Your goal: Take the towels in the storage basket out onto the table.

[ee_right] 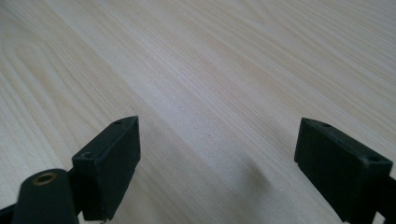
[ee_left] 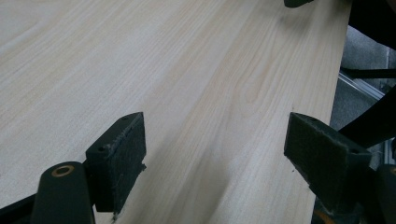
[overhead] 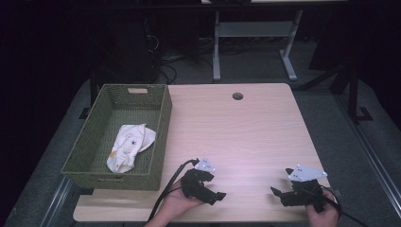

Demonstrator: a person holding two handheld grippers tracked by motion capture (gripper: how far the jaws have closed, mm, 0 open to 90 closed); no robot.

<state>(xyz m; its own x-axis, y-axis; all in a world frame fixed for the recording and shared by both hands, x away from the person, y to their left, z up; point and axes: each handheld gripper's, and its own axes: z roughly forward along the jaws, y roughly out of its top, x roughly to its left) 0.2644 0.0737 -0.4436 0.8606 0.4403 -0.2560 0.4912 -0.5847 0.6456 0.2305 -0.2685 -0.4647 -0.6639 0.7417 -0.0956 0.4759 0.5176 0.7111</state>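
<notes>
Jaws of left gripper [overhead: 218, 195] and right gripper [overhead: 279, 194] gape wide, empty.

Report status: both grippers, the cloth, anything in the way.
Left gripper and right gripper open, empty, low over the table. Cloth crumpled inside the green basket. Nothing between them.

The print on the cloth [overhead: 128, 146] in the basket [overhead: 94, 137] is too small to read.

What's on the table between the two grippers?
Nothing: bare table lies between the left gripper and the right gripper, as the high view shows.
</notes>
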